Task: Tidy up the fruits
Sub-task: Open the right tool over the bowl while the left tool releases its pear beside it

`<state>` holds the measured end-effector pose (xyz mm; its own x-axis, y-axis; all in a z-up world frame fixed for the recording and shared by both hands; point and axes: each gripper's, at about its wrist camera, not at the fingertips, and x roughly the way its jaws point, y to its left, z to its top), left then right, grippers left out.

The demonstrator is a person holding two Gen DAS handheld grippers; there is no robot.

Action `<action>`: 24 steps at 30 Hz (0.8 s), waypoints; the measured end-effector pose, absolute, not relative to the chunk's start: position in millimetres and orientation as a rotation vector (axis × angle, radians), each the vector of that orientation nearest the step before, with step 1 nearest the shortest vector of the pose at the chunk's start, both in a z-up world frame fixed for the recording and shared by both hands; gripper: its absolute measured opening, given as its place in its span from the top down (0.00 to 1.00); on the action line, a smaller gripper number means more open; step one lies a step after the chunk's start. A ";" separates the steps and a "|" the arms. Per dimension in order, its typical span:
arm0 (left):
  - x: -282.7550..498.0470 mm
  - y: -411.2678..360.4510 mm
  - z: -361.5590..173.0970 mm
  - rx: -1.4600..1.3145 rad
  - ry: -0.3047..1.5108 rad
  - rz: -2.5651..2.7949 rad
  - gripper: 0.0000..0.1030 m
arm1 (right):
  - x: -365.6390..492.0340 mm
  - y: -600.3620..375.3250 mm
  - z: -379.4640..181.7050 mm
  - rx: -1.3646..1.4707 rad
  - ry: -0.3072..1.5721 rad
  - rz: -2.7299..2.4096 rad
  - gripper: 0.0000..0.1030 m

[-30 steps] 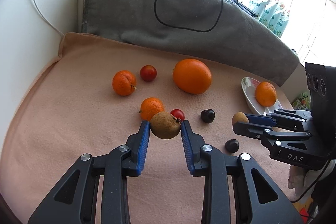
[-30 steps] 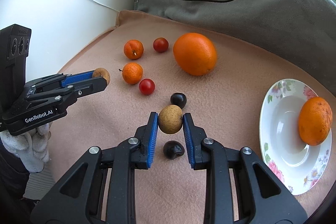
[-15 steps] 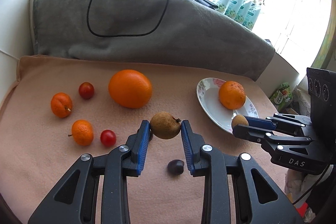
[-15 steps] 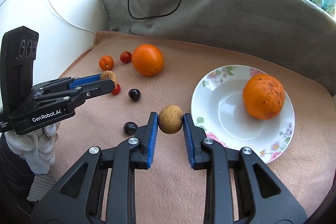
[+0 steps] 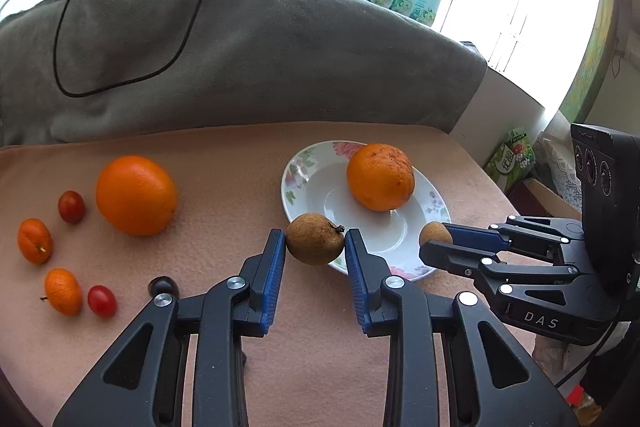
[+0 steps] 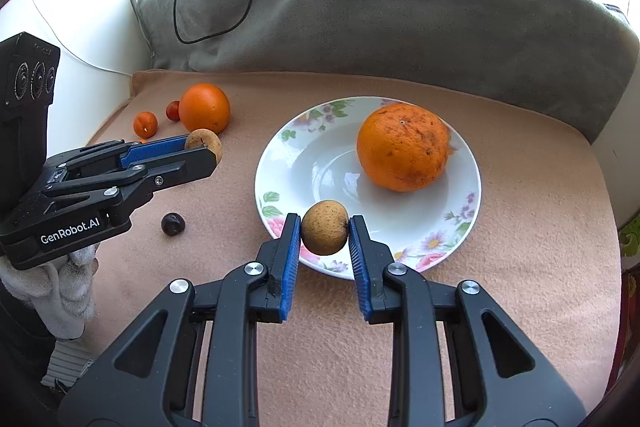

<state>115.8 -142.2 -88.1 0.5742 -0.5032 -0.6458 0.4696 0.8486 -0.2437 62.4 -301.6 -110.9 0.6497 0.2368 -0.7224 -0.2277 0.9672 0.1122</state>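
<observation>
**Two brown fruits held up by the plate**

The left gripper (image 5: 315, 247) squeezes a brown fruit (image 5: 315, 238) between its blue pads. The fruit hangs in the air over the near rim of the flowered plate (image 5: 304, 163). Its long side lies flat, going from pad to pad. Its little dark stem points to the right pad.

The right gripper (image 6: 325, 233) squeezes a smaller brown fruit (image 6: 324, 233) the same way. This one is nearly round, a bit taller than wide, and it sits over the plate's near rim too.

On the plate, toward its far side, rests a spotty orange (image 6: 403, 146).

Left of the plate, on the pink blanket (image 5: 224, 163), a dark cherry (image 6: 172, 223) lies closest. Next come a red tomato (image 5: 102, 301) and a small tangerine (image 5: 63, 291). Farther off are a second tangerine (image 5: 34, 240), another tomato (image 5: 71, 206) and a big orange (image 5: 136, 195).

Behind the plate is a gray blanket (image 5: 280, 55) with a black cable (image 5: 64, 27) on it.
</observation>
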 end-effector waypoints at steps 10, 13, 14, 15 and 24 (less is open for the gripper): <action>124.9 -165.8 -86.8 -0.022 0.776 -0.590 0.72 | 68.8 -312.8 -115.4 0.023 0.828 0.250 0.75; 126.0 -168.4 -86.3 -0.018 0.774 -0.590 0.72 | 70.3 -314.3 -116.8 0.024 0.827 0.245 0.75; 126.5 -168.7 -86.3 -0.017 0.775 -0.592 0.72 | 70.2 -314.7 -116.9 0.024 0.824 0.241 0.75; 127.0 -169.8 -86.1 -0.015 0.775 -0.592 0.72 | 70.3 -315.0 -116.9 0.025 0.823 0.237 0.75; 128.1 -174.7 -84.0 -0.006 0.766 -0.596 0.59 | 69.2 -316.4 -114.2 0.013 0.804 0.226 0.50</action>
<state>128.1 -174.7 -84.0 0.5649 -0.5085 -0.6498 0.5046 0.8360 -0.2155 69.2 -316.4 -114.2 0.6708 0.2057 -0.7125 -0.1956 0.9758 0.0976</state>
